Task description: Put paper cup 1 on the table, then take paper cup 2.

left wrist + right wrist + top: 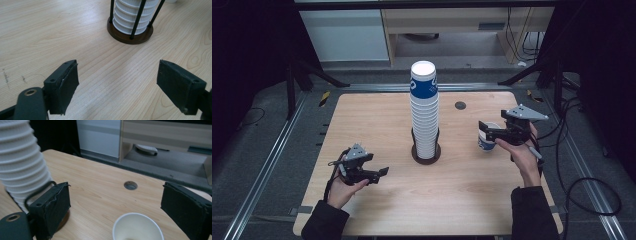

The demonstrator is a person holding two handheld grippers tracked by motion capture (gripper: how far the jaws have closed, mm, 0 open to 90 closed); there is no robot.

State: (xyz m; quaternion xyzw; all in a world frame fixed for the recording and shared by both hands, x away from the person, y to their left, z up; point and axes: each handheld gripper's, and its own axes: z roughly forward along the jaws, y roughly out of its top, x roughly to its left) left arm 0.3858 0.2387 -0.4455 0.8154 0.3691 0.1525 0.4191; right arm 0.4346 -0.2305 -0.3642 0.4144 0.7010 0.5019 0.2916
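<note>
Right gripper (486, 131): held in the person's right hand (521, 152) over the right part of the table (377, 115), grey three-cornered plate on top, cable trailing off behind it. Jaws spread wide and grasping nothing; in the right gripper view (115, 207) the two black pads (53, 206) stand far apart with bare wood between them.

Single paper cup (486, 141): white inside, blue band on the outside, upright on the table, directly under and just ahead of the right gripper's jaws. In the right gripper view its open mouth (137, 226) lies between the jaws and below them, nearer the right jaw, touching neither.

Cable hole (130, 185): round, set in the tabletop, beyond the cup as seen along the jaws.

Stack of cups (424, 107): tall column of nested white cups, topmost one bearing the blue band, well apart to the left of the right gripper. It stands in a holder (426, 152) with a dark round base and thin black uprights.

Left gripper (379, 173): held in the left hand (344, 190) at the near left part of the table, on the far side of the stack from the right gripper. Jaws wide apart and empty; in the left gripper view (117, 82) they frame bare wood, with the holder's base (130, 35) ahead of them.
</note>
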